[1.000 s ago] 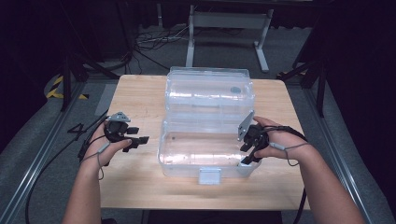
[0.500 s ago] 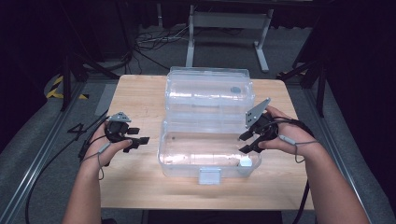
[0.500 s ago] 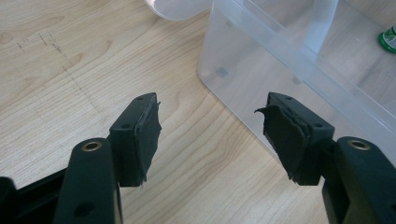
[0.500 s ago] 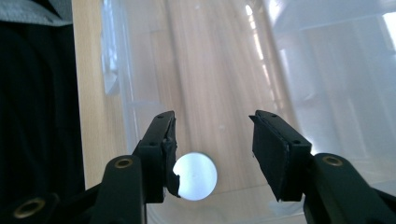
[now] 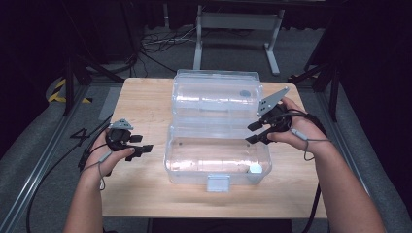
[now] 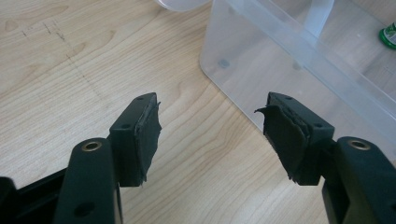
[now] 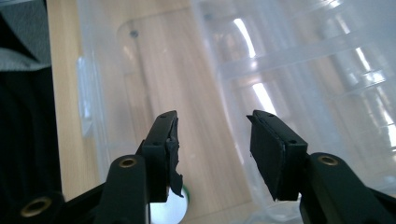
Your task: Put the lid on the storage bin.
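Ahead of the left gripper point(image 5: 137, 147) lies bare table point(image 5: 141, 104), open to pass, until the clear box point(image 5: 216, 158) wall blocks the way just beyond its parted jaws. The right gripper point(image 5: 256, 132) hangs over the box's open near half, free room beneath it. The raised lid point(image 5: 216, 97) stands beside it, and a small cap point(image 5: 255, 168) lies below.

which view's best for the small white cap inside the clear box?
High view: the white cap sits unobstructed in the clear box, near its front right corner. Right gripper view has it partly behind a jaw; left gripper view catches an edge.
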Demonstrator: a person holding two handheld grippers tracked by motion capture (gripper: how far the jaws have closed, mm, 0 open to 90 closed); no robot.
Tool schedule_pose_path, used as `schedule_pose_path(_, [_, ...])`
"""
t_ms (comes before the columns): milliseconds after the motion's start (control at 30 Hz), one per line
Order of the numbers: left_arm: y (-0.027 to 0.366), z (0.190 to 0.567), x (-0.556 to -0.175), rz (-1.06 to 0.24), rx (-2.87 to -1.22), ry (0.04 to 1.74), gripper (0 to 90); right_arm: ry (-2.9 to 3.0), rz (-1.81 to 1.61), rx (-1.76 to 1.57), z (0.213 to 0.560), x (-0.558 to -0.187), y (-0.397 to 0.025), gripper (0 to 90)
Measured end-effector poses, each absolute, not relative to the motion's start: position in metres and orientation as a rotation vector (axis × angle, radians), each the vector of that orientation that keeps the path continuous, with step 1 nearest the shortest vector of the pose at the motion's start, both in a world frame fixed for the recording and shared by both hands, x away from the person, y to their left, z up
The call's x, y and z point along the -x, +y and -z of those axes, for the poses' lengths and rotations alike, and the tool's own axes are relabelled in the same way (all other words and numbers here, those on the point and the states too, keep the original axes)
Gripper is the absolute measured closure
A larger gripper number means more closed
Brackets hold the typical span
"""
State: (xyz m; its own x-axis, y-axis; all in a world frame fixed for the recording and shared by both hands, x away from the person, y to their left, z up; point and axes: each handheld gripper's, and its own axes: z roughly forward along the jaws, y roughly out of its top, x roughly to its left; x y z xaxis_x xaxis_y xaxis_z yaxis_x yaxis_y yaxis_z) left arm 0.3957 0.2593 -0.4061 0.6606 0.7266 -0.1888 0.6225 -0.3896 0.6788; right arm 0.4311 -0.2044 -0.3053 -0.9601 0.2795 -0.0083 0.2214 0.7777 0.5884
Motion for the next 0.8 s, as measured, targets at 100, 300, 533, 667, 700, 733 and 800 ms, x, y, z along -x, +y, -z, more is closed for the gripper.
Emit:
schedule_pose_path(100, [0.26, 0.406, -0.394, -0.176, -2.125, 1.037, 36.9, 2.838, -0.952, -0.435, 0.301, -0.436, -0.204, 51.6])
schedule_pose_path(300, [0.262, 0.408, -0.389, -0.167, -2.117, 1.04, 36.9, 2.777, -1.004, -0.505, 0.293, -0.449, -0.203, 51.6])
schedule_pose_path(533, [0.261, 0.409, -0.385, -0.151, -2.114, 1.032, 36.9, 2.716, -1.068, -0.521, 0.283, -0.461, -0.195, 52.0])
schedule_pose_path(667, [0.261, 0.409, -0.385, -0.148, -2.112, 1.034, 36.9, 2.682, -1.101, -0.539, 0.279, -0.469, -0.191, 52.0])
schedule_pose_path(700, [0.261, 0.409, -0.385, -0.148, -2.112, 1.033, 36.9, 2.673, -1.108, -0.546, 0.279, -0.472, -0.19, 51.9])
schedule_pose_path(733, [0.261, 0.409, -0.385, -0.149, -2.114, 1.029, 36.9, 2.669, -1.111, -0.542, 0.278, -0.474, -0.189, 51.5])
schedule_pose_path(800, [0.261, 0.408, -0.385, -0.148, -2.116, 1.026, 36.9, 2.654, -1.113, -0.546, 0.278, -0.477, -0.187, 49.6])
